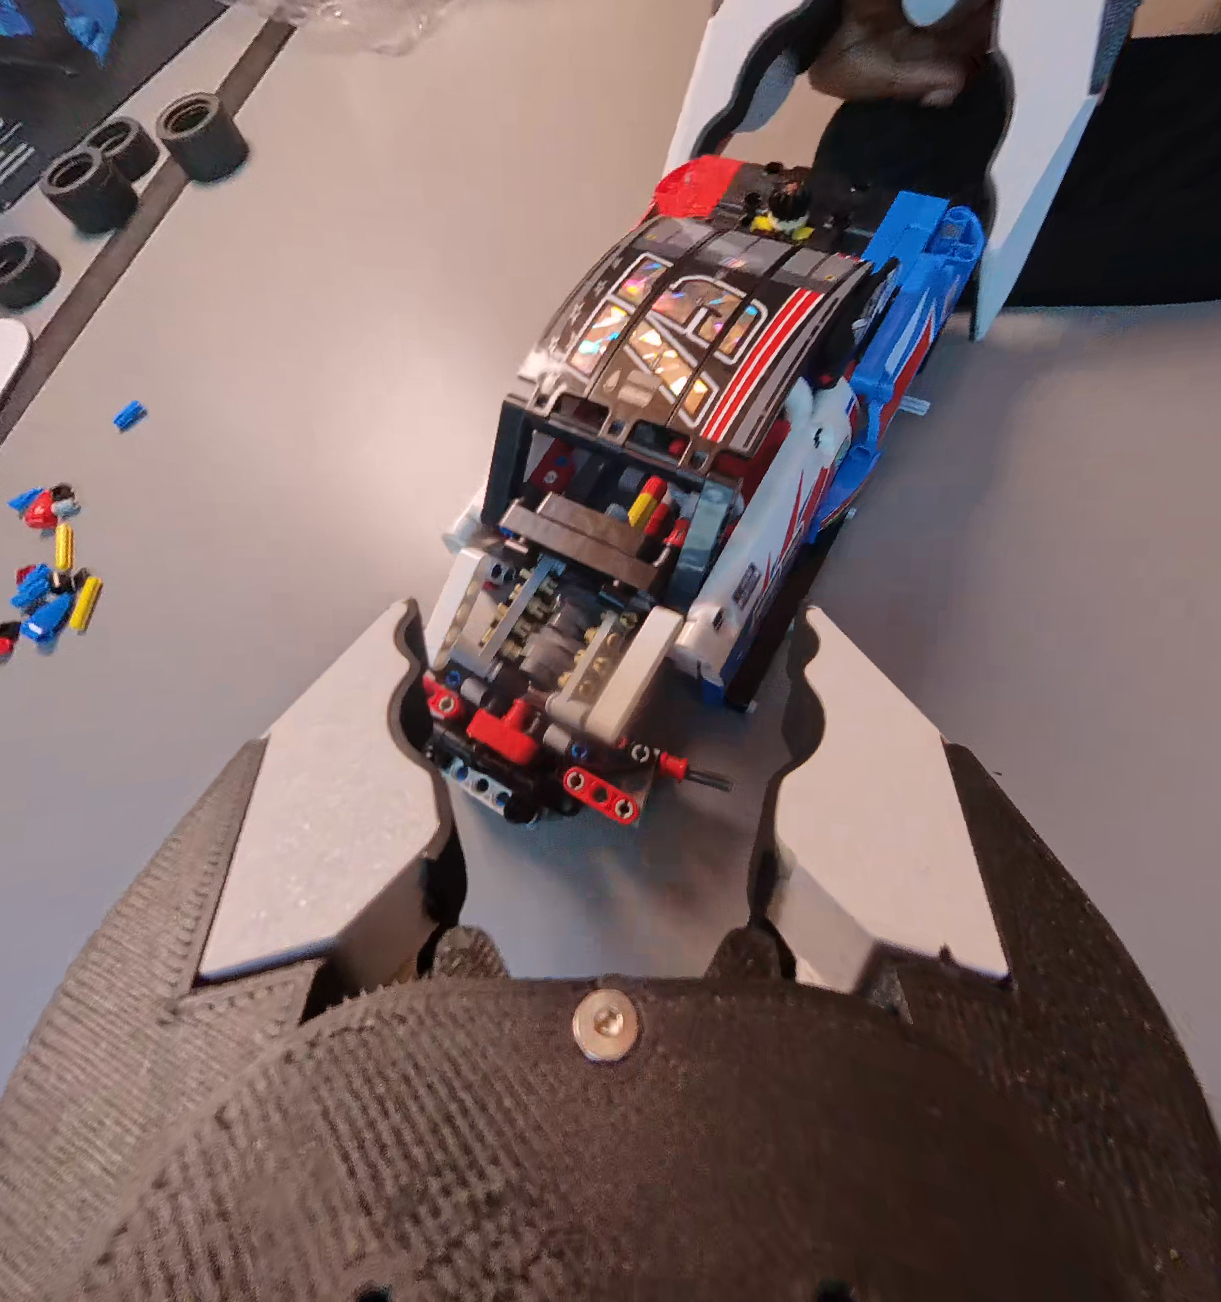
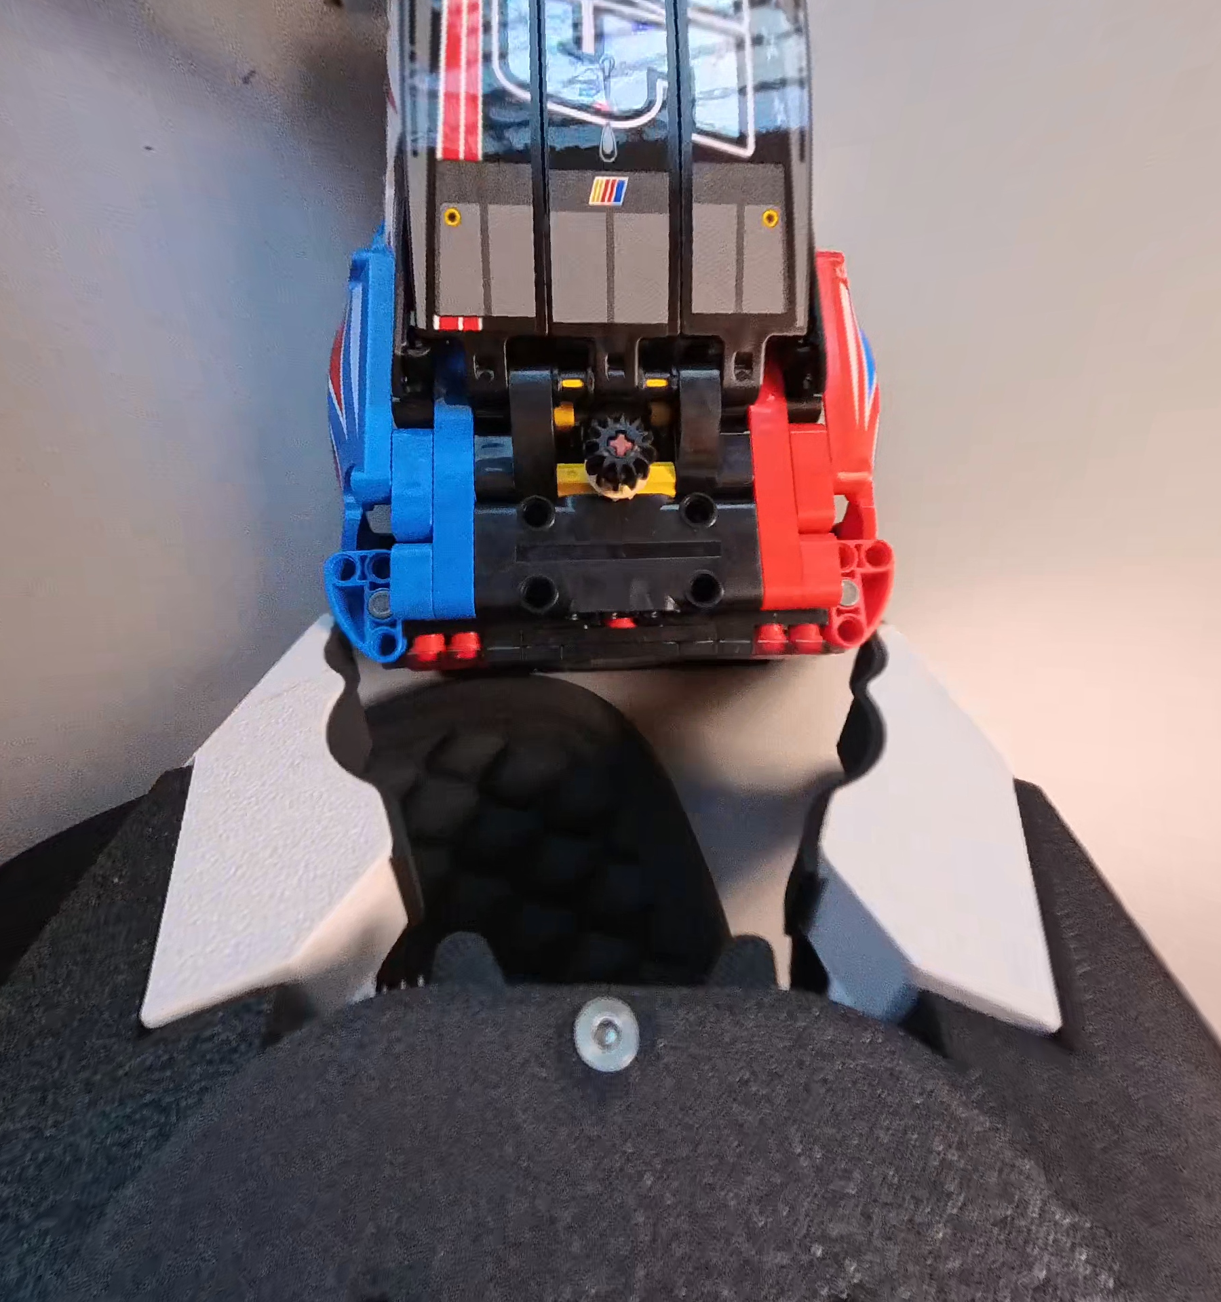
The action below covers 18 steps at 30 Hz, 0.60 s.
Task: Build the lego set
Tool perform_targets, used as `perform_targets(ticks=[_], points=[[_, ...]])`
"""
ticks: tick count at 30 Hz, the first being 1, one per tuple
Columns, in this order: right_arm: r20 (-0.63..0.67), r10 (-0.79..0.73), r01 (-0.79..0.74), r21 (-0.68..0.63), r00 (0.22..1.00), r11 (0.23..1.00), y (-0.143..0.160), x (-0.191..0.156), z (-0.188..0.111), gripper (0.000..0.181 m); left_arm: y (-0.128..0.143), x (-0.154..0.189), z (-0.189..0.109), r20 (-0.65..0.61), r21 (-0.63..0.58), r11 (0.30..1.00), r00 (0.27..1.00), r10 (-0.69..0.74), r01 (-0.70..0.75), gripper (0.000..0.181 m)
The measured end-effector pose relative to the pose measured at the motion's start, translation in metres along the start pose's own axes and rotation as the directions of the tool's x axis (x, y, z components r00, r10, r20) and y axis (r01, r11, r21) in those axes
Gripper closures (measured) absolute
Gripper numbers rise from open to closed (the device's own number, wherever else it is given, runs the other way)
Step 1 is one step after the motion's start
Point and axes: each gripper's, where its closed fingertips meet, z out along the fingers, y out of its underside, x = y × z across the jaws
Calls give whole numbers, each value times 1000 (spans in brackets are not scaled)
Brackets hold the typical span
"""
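A partly built lego race car (image 1: 671, 437) stands on the grey table (image 1: 297, 352). It has a black roof with shiny stickers, white and blue sides, and an uncovered engine end. My left gripper (image 1: 611, 620) is open, with a finger on each side of that engine end. My right gripper (image 2: 604, 634) is open at the car's rear (image 2: 615, 556), which is blue on the left and red on the right with a small black gear (image 2: 618, 451). Its fingertips sit beside the rear corners. It also shows in the left wrist view (image 1: 826, 246), beyond the car.
Several black tyres (image 1: 202, 134) stand at the far left beside a dark booklet (image 1: 30, 70). A pile of small red, blue and yellow pieces (image 1: 51, 599) and one blue piece (image 1: 130, 414) lie at the left. A black knobbly shape (image 2: 544, 831) lies between my right fingers.
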Motion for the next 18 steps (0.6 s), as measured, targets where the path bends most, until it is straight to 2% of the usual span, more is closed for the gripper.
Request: perform_targets(ticks=[5,11,14,18], points=[[14,-26,26,26,1000,999,-8,2,1,46,-23,9,18,-87,-110,978,982,169,-178,61],[2,-21,21,113,1000,993,-27,-5,-5,48,-21,23,47,-208,-224,933,949,237,-282,51],[-29,-58,62,160,998,985,-42,-10,-12,48,-24,29,48,-238,-226,921,935,264,-318,54],[-63,-80,92,228,995,969,-60,-15,-24,49,-33,32,38,-242,-158,923,920,308,-351,58]])
